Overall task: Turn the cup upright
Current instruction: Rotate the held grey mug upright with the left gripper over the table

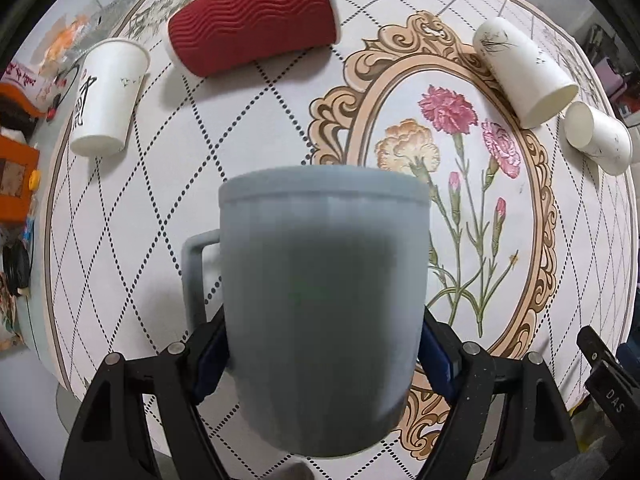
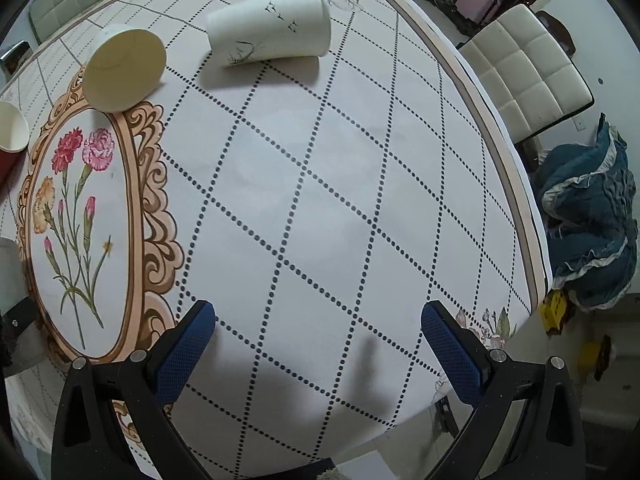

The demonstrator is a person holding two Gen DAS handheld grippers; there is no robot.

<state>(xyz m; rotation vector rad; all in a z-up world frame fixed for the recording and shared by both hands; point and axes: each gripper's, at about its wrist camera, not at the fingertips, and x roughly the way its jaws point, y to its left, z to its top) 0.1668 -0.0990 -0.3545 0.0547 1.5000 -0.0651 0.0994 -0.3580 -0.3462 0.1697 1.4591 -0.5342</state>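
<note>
The left gripper (image 1: 322, 354) is closed on a grey-blue plastic mug with a squared loop handle (image 1: 324, 300), its blue pads pressing the lower body on either side; the mug fills the view directly ahead of the fingers, wide banded rim farthest from the camera, handle projecting to the left. It appears lifted off the round table with the floral, diamond-dotted cloth (image 1: 280, 120), though contact with the surface cannot be confirmed. The body looks rigid and light, with a smooth, somewhat slippery wall tapering toward the base; judged best held across the mid-body clear of the handle, firmly enough to resist sliding during rotation. Beyond the mug, ahead and left, a red corrugated paper cup (image 1: 252, 16) lies on its side and a white paper cup with black lettering (image 1: 106, 100) stands mouth-down; ahead and right, two white paper cups (image 1: 524, 72) lie tipped over. The right gripper (image 2: 318, 344) is spread wide and holds nothing, hovering over bare cloth, with further tipped white cups well ahead of it.
</note>
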